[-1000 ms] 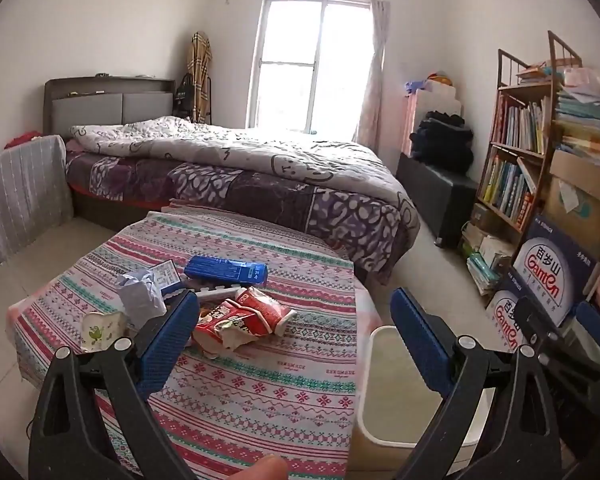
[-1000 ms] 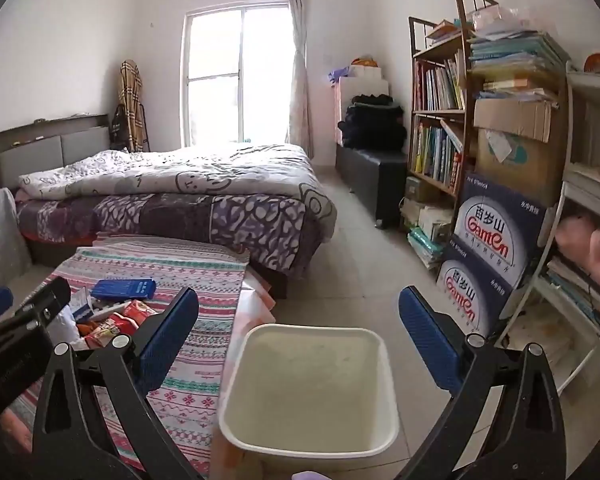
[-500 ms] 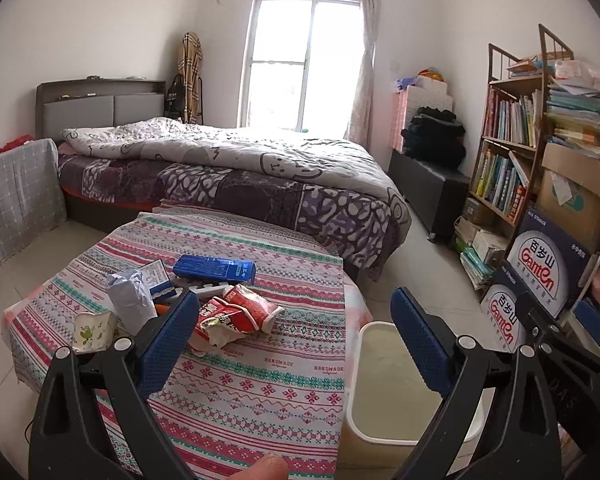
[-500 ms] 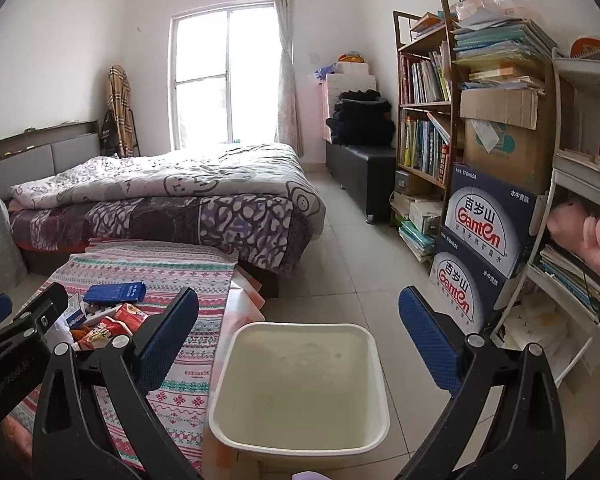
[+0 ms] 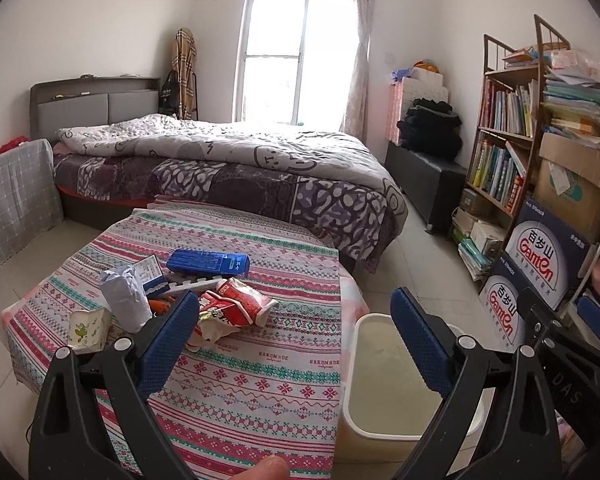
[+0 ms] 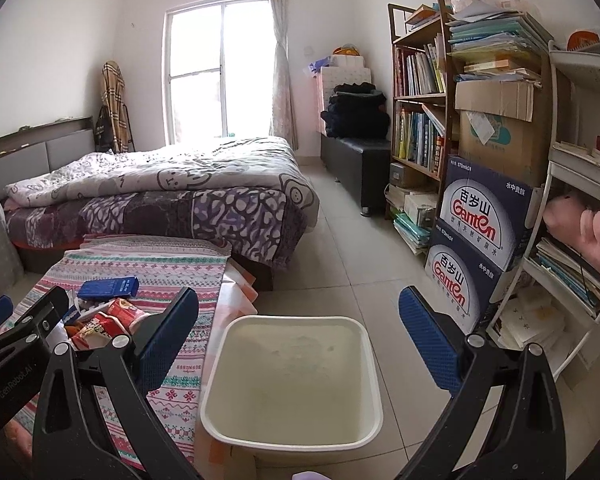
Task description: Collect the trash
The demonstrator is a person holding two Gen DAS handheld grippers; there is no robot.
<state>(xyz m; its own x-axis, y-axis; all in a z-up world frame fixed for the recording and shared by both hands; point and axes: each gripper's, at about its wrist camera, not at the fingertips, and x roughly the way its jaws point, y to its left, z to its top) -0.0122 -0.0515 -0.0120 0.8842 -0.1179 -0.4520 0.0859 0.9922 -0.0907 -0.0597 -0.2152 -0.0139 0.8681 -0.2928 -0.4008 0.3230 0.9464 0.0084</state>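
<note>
Approach step imo: both grippers, left (image 5: 292, 334) & right (image 6: 298, 328), gaping, empty; next I reach trash (image 5: 224, 308) left of bin (image 6: 292, 438)

Both cams sit right behind their own blue-padded fingers, looking forward and a bit down into a bedroom. The left wrist view hangs over the near edge of the table (image 5: 252, 380) with the striped cloth, facing the bed (image 5: 228, 168) and window (image 5: 300, 56), so the trash pile (image 5: 204, 296) is close and low-left. The right wrist view sits further right, pretty much above the white bin (image 6: 292, 436), with the bookshelf (image 6: 420, 100) close on its right. Both share the bed, window, bin, shelf and table (each even catches the other gripper at its edge).
</note>
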